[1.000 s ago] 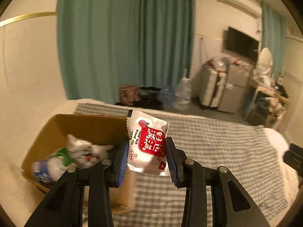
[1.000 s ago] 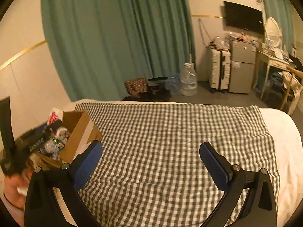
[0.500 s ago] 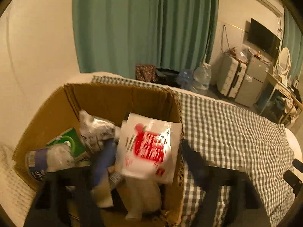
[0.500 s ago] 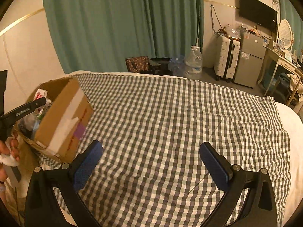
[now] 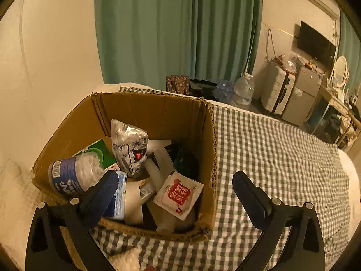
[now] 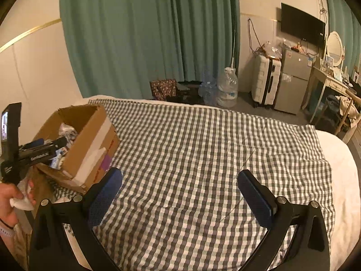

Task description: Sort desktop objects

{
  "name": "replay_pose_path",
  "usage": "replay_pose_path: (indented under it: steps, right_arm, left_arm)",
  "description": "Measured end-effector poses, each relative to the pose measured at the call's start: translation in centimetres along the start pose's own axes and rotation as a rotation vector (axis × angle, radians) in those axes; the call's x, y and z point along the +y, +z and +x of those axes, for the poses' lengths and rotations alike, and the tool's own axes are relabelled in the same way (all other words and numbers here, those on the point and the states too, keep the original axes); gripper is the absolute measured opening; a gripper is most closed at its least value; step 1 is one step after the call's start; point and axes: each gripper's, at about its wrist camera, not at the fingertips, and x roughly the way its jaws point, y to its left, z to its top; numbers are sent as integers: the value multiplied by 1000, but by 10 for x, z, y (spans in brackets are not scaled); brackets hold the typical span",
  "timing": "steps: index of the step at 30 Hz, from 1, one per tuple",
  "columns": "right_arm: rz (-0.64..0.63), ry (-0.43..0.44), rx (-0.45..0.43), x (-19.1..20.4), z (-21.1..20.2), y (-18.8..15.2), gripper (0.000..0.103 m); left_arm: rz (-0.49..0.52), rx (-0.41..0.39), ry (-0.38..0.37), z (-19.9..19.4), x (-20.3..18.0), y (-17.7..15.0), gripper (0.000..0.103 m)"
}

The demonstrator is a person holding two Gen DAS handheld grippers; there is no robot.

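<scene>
A brown cardboard box (image 5: 155, 113) stands at the left end of the checked cloth (image 5: 282, 158). Inside lie a white and red snack packet (image 5: 178, 194), a silver bag (image 5: 129, 146), a crushed water bottle (image 5: 72, 176) and a green carton (image 5: 97, 152). My left gripper (image 5: 178, 187) hangs over the box's near rim, jaws opening wide, the packet lying free below them. In the right wrist view the box (image 6: 90, 140) sits at the left with the left gripper (image 6: 45, 149) over it. My right gripper (image 6: 180, 185) stands open above bare checked cloth (image 6: 203, 158), holding nothing.
A person's hand (image 6: 9, 196) holds the left gripper's handle with a white tissue. Beyond the cloth are green curtains (image 6: 146, 33), water jugs (image 6: 225, 88), a suitcase (image 6: 266, 81), a small fridge (image 6: 293, 79) and a desk (image 6: 334, 85).
The left gripper moved over the box, opened and let go of the red and white packet, which now lies inside. The right gripper drifted slightly, still open.
</scene>
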Motion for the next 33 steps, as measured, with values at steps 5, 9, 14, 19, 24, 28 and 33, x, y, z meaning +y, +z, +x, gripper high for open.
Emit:
replay_pose_path:
  steps: [5,9,14,19,24,28,33]
  right_arm:
    - [-13,-18,-36,3,-25,0,103]
    - [7,-11,-38,3,-35,-1,103]
    - [13,-1,-27,10,-34,0,103]
    - [40,14,-7,19,-22,-6,103]
    - [45,16,19,23,-4,-9,103]
    - [46,12,35,27,11,-8,103]
    - [32,23,51,37,28,-8,103]
  left_arm:
    - [23,-13,-3,-18,-4,1,103]
    - [36,-20,-5,-29,-6,-1,103]
    - [40,-31,-12,-35,-7,-4,103]
    - [27,-13,-37,-29,-9,-6,103]
    - [31,-41,-42,-32,-19,-7,103]
    - [56,-52,-49,-32,-29,-6,103]
    - [74,-56,-57,-30,-37,-6,103]
